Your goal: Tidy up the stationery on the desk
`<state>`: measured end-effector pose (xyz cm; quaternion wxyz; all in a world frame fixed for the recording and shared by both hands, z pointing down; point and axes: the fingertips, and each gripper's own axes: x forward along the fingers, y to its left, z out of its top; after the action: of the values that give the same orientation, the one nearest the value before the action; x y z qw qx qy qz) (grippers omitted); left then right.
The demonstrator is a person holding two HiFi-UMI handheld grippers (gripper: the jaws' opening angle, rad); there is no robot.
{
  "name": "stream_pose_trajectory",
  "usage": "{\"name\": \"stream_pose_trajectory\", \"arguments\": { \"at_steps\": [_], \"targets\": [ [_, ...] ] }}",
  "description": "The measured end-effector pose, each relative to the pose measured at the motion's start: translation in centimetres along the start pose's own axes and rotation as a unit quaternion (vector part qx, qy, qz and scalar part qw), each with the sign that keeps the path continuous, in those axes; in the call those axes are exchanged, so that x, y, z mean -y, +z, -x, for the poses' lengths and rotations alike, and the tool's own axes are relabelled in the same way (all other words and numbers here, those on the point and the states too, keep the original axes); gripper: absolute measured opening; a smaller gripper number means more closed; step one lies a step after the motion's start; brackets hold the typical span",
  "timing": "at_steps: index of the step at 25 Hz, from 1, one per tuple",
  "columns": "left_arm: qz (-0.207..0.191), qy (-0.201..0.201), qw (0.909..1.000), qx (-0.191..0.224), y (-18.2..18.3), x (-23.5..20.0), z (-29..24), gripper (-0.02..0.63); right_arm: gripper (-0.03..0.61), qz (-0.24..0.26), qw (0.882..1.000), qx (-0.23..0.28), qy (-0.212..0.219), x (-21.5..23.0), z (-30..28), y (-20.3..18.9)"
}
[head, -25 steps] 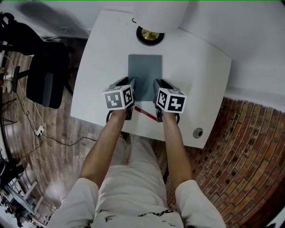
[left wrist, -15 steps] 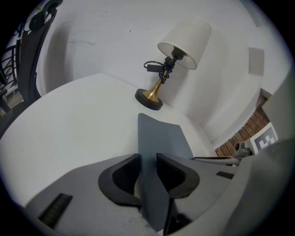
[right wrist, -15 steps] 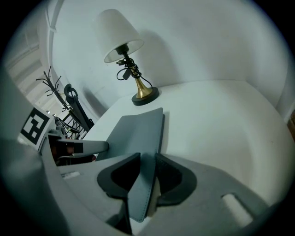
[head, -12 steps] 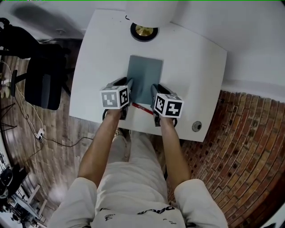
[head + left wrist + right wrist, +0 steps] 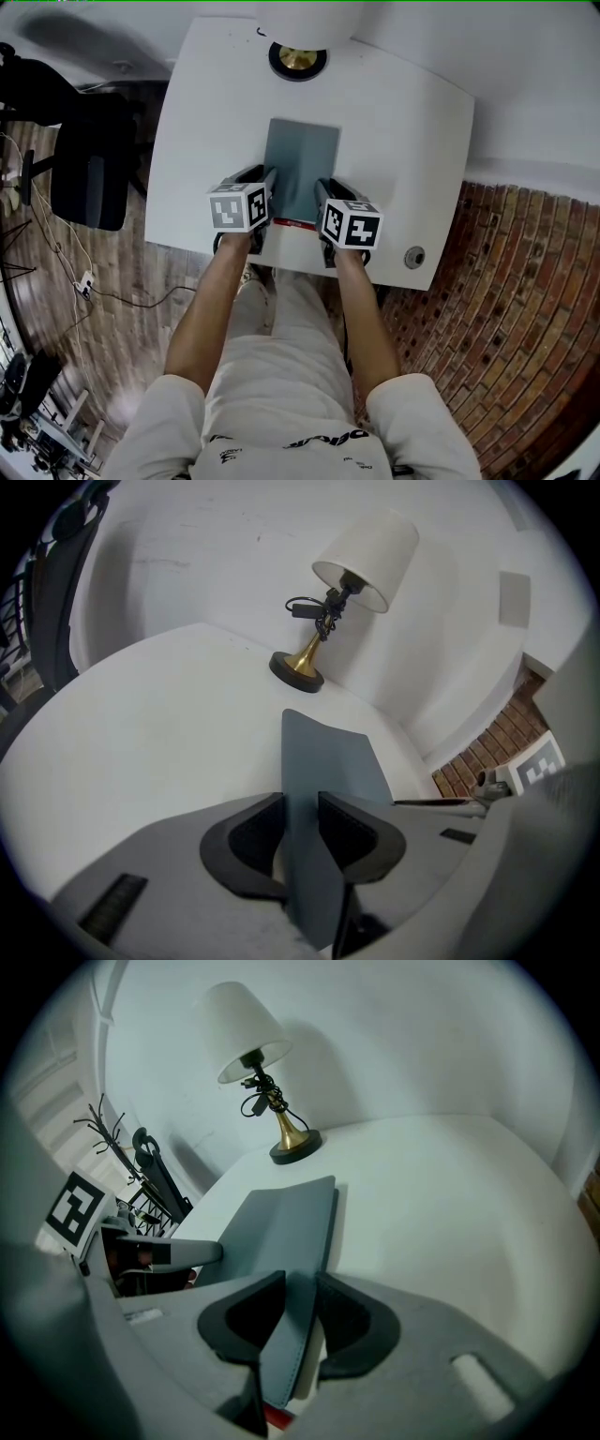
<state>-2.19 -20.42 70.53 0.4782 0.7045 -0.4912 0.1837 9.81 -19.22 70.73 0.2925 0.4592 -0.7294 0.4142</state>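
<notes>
A grey-blue notebook [image 5: 302, 164] lies in the middle of the white desk [image 5: 398, 141]. My left gripper [image 5: 269, 184] is shut on its near left corner, and the cover runs upright between the jaws in the left gripper view, notebook [image 5: 330, 754], gripper [image 5: 302, 827]. My right gripper [image 5: 322, 190] is shut on the near right corner, with the notebook's [image 5: 281, 1218] edge pinched between its jaws [image 5: 298, 1312]. A red pen [image 5: 295, 224] lies at the notebook's near edge between the two grippers, mostly covered; a bit of the red pen [image 5: 279, 1419] shows under the right gripper.
A brass-footed lamp [image 5: 298, 59] with a white shade stands at the desk's far edge, seen also as lamp [image 5: 302, 666] and lamp [image 5: 294, 1145]. A round cable grommet [image 5: 414, 257] sits at the near right corner. A black chair [image 5: 86, 169] stands left of the desk.
Both grippers and the notebook have come a little closer to the desk's near edge. The red pen, slanted and plainly visible before, now lies level and mostly under the notebook's edge.
</notes>
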Motion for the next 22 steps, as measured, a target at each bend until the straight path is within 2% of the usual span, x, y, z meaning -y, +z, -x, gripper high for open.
{"name": "stream_pose_trajectory", "arguments": {
  "at_steps": [14, 16, 19, 22],
  "targets": [
    [-0.005, -0.004, 1.0, -0.007, -0.8, 0.2, -0.1, 0.114, 0.12, 0.005, 1.0, 0.003, -0.001, -0.1, 0.1, -0.9],
    [-0.007, 0.002, 1.0, -0.005, -0.5, 0.0, 0.2, 0.114, 0.149, 0.012, 1.0, 0.003, 0.008, -0.2, 0.2, -0.8],
    [-0.021, 0.022, 0.9995, 0.01, 0.6, -0.4, 1.1, 0.113, 0.15, 0.03, 0.999, 0.017, 0.01, -0.4, 1.2, -0.4],
    [-0.024, 0.019, 0.9992, 0.026, 1.5, 0.0, 2.1, 0.104, 0.15, 0.066, 0.997, 0.034, 0.011, -0.9, 2.5, -0.1]
  ]
}}
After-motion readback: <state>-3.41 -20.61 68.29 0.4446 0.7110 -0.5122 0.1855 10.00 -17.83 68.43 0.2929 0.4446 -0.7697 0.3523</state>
